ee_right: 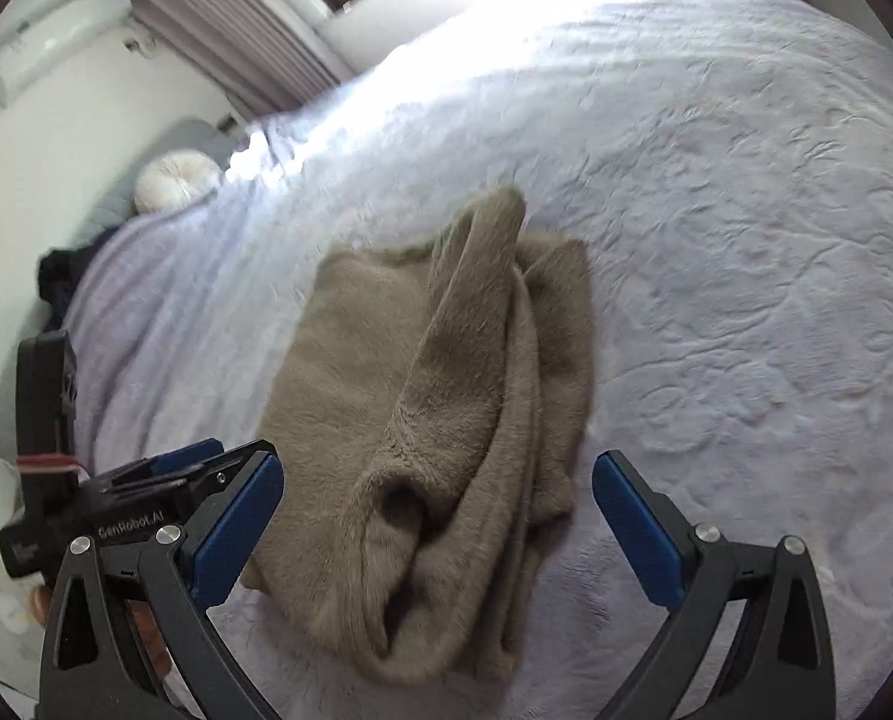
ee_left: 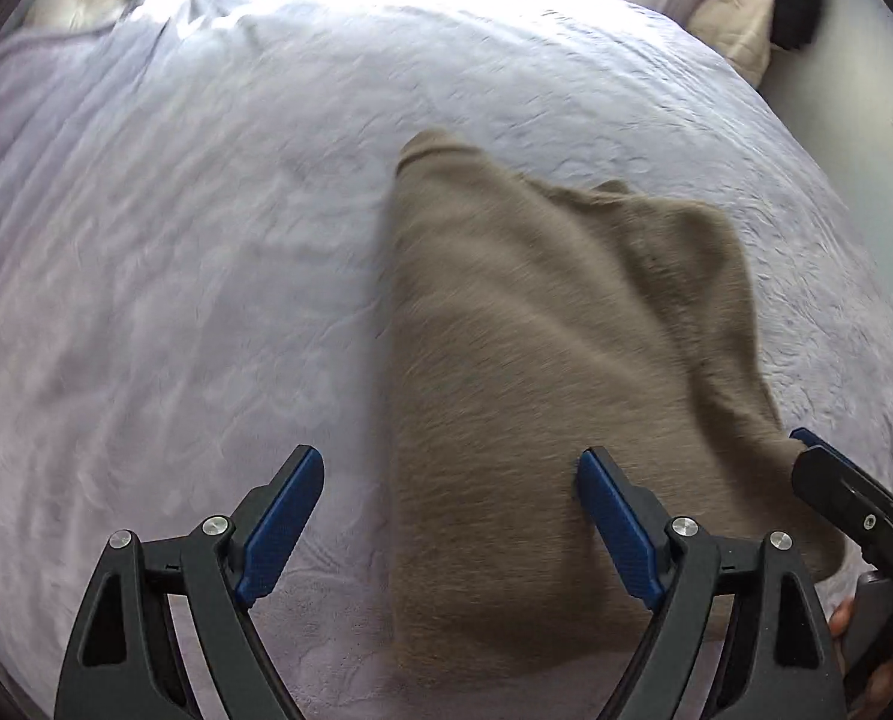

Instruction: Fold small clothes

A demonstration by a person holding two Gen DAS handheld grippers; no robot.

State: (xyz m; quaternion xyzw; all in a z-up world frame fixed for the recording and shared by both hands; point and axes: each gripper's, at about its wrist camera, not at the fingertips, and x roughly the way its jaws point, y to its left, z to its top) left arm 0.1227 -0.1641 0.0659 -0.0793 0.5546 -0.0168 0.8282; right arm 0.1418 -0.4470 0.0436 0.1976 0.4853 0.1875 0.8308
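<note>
Garment (ee_right: 440,420): tan fleece, partly folded, on bed (ee_right: 716,210). Left gripper (ee_left: 449,516): jaws apart, garment's left edge between them, nothing gripped. Right gripper (ee_right: 437,531): jaws apart, garment's near end between them.

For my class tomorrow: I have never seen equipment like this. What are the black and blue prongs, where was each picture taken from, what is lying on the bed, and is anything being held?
There is no robot here. A person holds a two-finger gripper in each hand, and each has a wide-angle camera looking forward along its fingers. One picture comes from the left gripper, the other from the right gripper. The blue strips are the finger pads. Each gripper also shows at the edge of the other's picture. On the pale bedspread lies a fuzzy tan garment, partly folded, with bunched folds along one side. Both grippers are open, and neither grips the garment. A round white cushion sits at the far end of the bed.
</note>
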